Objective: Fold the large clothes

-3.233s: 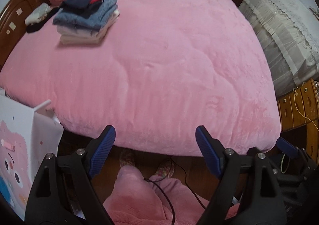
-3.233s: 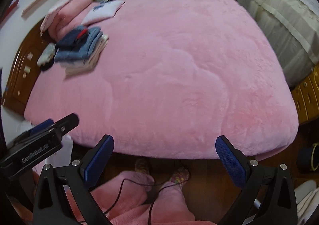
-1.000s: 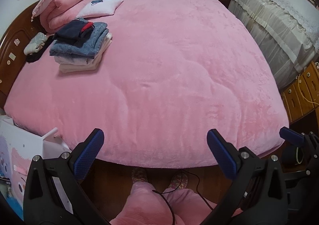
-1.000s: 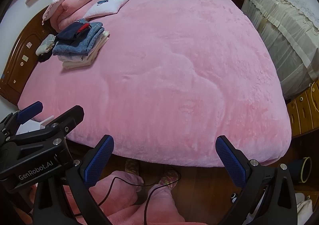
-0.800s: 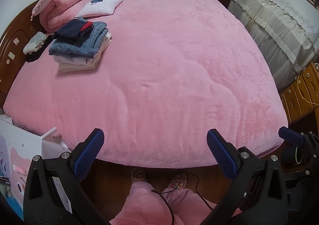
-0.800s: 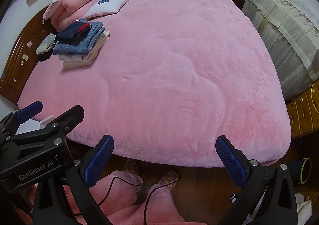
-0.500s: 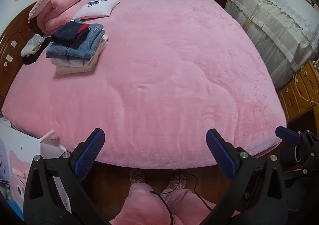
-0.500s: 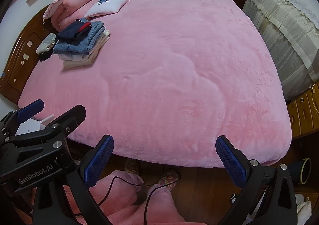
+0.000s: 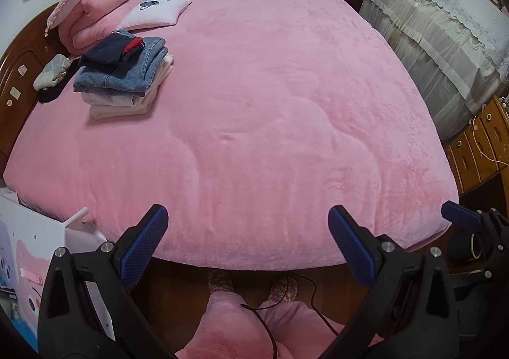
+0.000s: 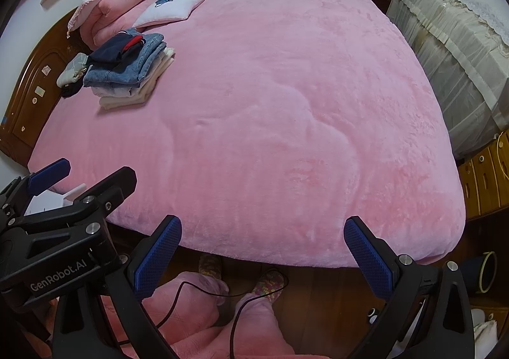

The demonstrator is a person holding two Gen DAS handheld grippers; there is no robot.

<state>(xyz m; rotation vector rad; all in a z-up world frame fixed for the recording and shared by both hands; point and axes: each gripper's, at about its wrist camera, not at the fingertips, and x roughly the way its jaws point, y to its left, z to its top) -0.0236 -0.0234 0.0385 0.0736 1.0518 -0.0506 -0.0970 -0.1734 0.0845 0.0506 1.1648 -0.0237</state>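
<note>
A stack of folded clothes, navy on top, denim and cream below, lies at the far left of the pink bed; it also shows in the right wrist view. My left gripper is open and empty, held over the bed's near edge. My right gripper is open and empty, also at the near edge. The left gripper's body shows at the lower left of the right wrist view. No unfolded garment is in sight on the bed.
Pink pillows and a white cushion lie by the wooden headboard. A cloth-covered piece of furniture and wooden drawers stand at the right. A white box is at the lower left. My pink-clad legs and a cable are below.
Both grippers have risen and tilted up a little, so more of the far room shows. The left gripper has opened wider than 3.2 s ago. Nothing on the bed moved.
</note>
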